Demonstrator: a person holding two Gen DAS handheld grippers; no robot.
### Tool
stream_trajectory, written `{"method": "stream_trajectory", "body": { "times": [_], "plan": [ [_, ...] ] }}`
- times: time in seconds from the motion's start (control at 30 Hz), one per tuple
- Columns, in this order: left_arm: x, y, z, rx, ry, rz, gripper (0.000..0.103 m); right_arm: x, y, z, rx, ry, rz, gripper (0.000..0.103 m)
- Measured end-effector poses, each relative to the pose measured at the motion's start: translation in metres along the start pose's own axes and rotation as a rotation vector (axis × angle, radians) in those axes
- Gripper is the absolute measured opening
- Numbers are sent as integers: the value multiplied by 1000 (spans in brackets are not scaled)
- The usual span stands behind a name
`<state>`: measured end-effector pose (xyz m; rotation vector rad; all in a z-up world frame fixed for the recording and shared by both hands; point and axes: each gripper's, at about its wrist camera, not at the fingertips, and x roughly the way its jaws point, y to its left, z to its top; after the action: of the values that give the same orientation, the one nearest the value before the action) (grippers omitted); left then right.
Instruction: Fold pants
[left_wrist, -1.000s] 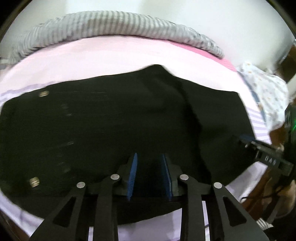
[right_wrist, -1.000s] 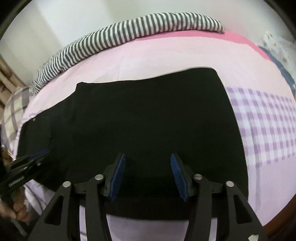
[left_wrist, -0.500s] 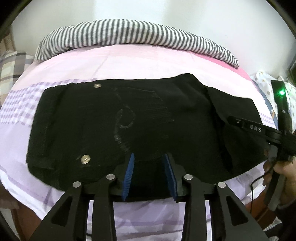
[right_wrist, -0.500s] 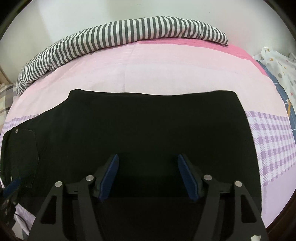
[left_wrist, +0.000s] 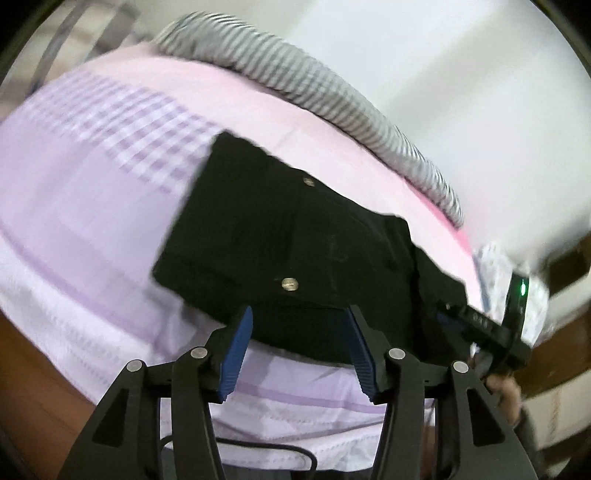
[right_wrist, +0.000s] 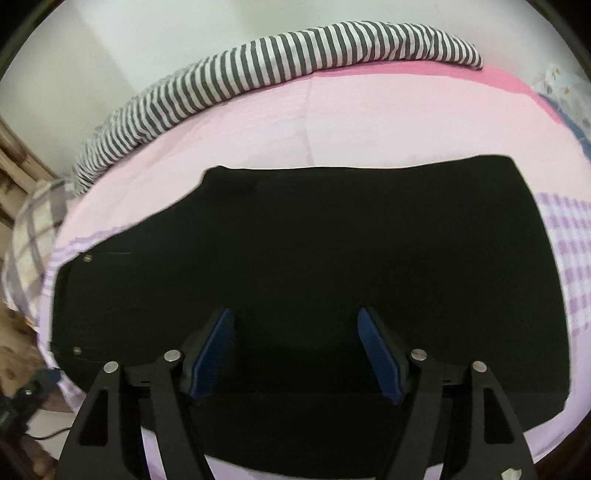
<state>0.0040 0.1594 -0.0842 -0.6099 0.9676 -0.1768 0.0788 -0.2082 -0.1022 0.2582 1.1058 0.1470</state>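
- Black fabric: one pair of pants (right_wrist: 314, 258) lies flat on the bed sheet (right_wrist: 369, 122), folded into a broad slab; it spreads ahead of and under the right gripper (right_wrist: 295, 350), and ahead of the left gripper (left_wrist: 299, 347).
- Two grippers, each with two blue pads. The left one's jaws have just been opening and stand moderately apart with nothing between them; its pads hang over the near edge of the pants and the sheet.
- The right one's jaws have just been opening too and stand wide over the dark cloth, nothing pinched.
- Two metal studs (left_wrist: 289, 283) show on the pants in the left view, one just beyond the jaws, one farther off; two small ones sit far left of the right jaws.
- One grey-and-white striped blanket (right_wrist: 295, 55) lies bunched well beyond both jaws, along the sheet's far edge.
- One hand (left_wrist: 506, 391) holds the right gripper (left_wrist: 480, 325), seen to the right of the left jaws.
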Motion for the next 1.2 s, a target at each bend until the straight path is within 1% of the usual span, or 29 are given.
{"method": "stream_trajectory", "body": {
  "times": [0.1, 0.17, 0.23, 0.37, 0.43, 0.5, 0.57, 0.73, 0.9, 1.03, 1.2],
  "plan": [
    [-2, 20, -3, -86, 6, -30, 53, -8, 3, -3, 12, -16, 23, 76],
    [1, 31, -6, -125, 19, -40, 53, -16, 4, -5, 24, -38, 50, 78],
    [5, 37, -7, -153, 33, -59, 54, -21, 5, -7, 28, -56, 65, 79],
    [9, 52, -4, -230, 13, -81, 57, -26, 3, -7, 25, -80, 57, 79],
    [10, 60, 0, -261, 0, -88, 58, -27, 1, -8, 31, -89, 70, 79],
    [13, 66, 2, -286, 5, -90, 58, -27, -1, -8, 39, -92, 75, 79],
    [16, 71, 4, -315, 9, -110, 58, -26, -2, -8, 44, -92, 78, 79],
    [22, 81, 6, -354, 7, -129, 58, -24, -7, -10, 62, -88, 85, 79],
    [24, 86, 7, -355, -22, -160, 59, -23, -10, -10, 69, -90, 90, 79],
    [26, 90, 9, -367, -41, -191, 61, -23, -11, -11, 75, -93, 94, 79],
    [30, 87, 19, -364, -56, -177, 62, -21, -12, -12, 80, -89, 97, 79]
  ]
}}
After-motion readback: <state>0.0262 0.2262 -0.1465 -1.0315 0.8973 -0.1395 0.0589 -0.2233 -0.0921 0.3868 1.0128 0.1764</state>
